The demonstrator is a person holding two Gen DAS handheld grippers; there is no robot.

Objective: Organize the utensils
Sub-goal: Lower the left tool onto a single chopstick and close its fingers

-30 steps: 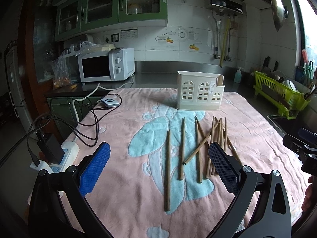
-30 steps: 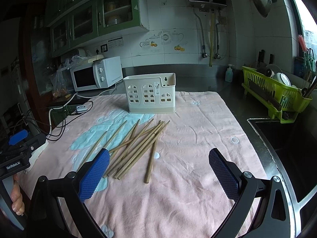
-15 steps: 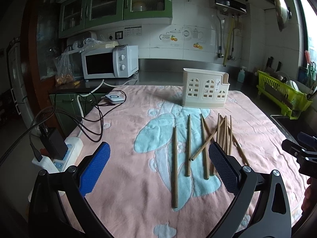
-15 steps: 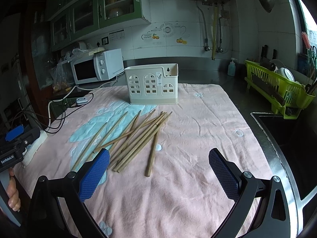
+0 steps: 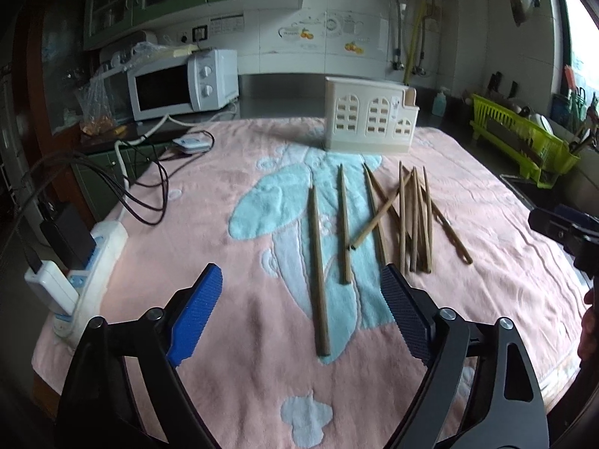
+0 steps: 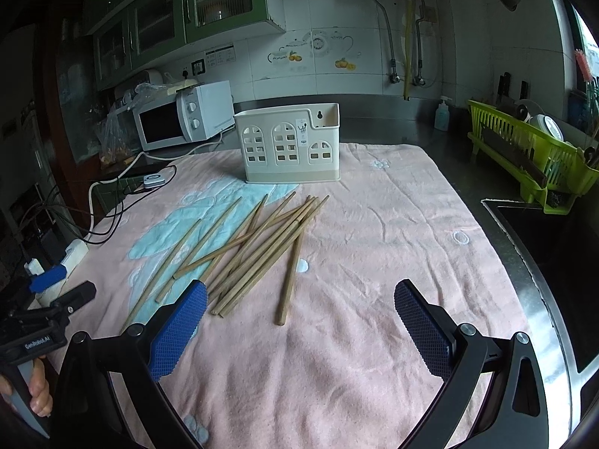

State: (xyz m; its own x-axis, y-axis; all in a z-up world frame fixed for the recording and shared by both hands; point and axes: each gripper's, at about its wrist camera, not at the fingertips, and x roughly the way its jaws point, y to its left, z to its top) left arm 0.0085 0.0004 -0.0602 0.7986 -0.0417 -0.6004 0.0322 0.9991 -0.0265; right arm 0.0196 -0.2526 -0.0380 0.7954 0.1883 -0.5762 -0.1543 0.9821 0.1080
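Several wooden chopsticks [image 5: 413, 220] lie scattered on a pink towel [image 5: 224, 232]; they also show in the right wrist view [image 6: 258, 247]. A cream utensil holder [image 5: 368, 119] with arched cut-outs stands upright behind them, also seen in the right wrist view [image 6: 288, 147]. My left gripper [image 5: 299, 310] is open and empty, low over the near end of the leftmost chopstick [image 5: 318, 265]. My right gripper [image 6: 299, 318] is open and empty, just short of the rightmost chopstick [image 6: 290, 280]. The right gripper's body [image 5: 565, 228] shows at the right edge of the left wrist view.
A power strip [image 5: 90, 273] with plugs and black cables [image 5: 142, 202] sits at the towel's left edge. A microwave [image 5: 183, 82] stands at the back left. A green dish rack [image 6: 531, 153] and a sink [image 6: 543, 247] are to the right.
My left gripper has moved forward and lower toward the chopsticks, and its jaws have narrowed a little. My right gripper has edged closer to the chopsticks. Nothing on the towel has moved.
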